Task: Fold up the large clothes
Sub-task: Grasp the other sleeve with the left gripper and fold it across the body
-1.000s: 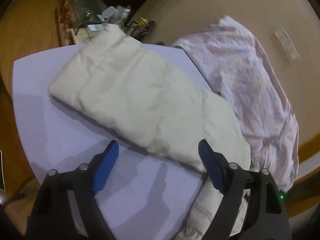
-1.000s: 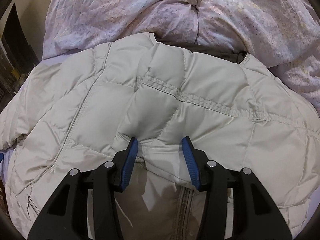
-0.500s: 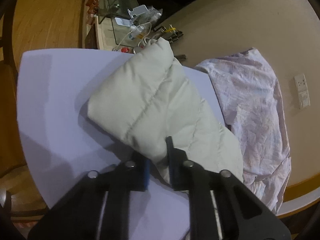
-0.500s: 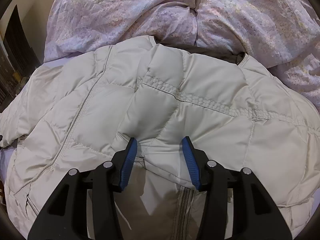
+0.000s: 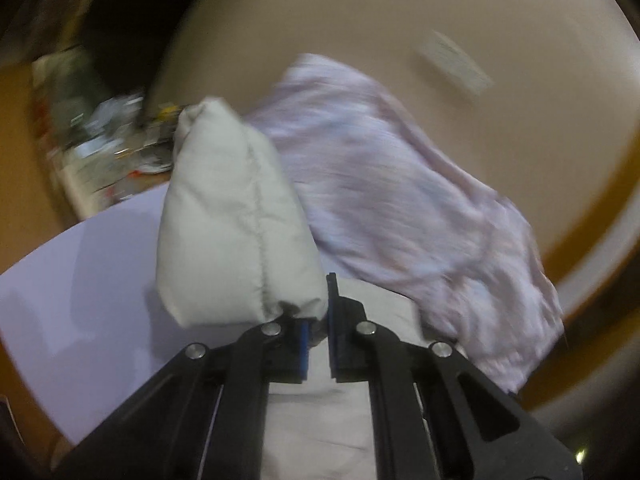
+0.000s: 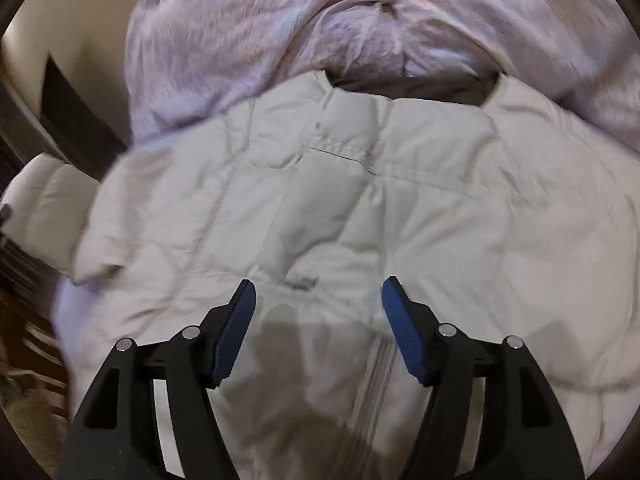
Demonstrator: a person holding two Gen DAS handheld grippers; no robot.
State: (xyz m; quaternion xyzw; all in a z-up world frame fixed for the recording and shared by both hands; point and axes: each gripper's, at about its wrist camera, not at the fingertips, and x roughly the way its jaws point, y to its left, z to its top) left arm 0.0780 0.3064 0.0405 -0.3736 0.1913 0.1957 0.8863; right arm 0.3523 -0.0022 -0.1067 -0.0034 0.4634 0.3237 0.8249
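Note:
A cream quilted puffer jacket (image 6: 360,220) lies spread on a pale lilac sheet (image 5: 80,280). Its sleeve (image 5: 232,216) stands lifted off the sheet in the left wrist view, with my left gripper (image 5: 318,320) shut on the sleeve's lower edge. In the right wrist view my right gripper (image 6: 319,296) hovers over the jacket's front near the zip (image 6: 372,384). Its jaws are opening and the blue pads (image 6: 236,332) touch no fabric. The same raised sleeve (image 6: 44,208) shows at the far left.
A crumpled pink-lilac quilt (image 5: 400,208) is heaped beyond the jacket, against a beige wall with a socket plate (image 5: 456,64). A cluttered shelf (image 5: 100,148) stands past the sheet's far left corner over a wooden floor. The quilt (image 6: 360,20) also fills the top of the right wrist view.
My left gripper closed on the sleeve's edge and rose, lifting the sleeve off the sheet. My right gripper let go of the jacket fold between its pads and opened wider.

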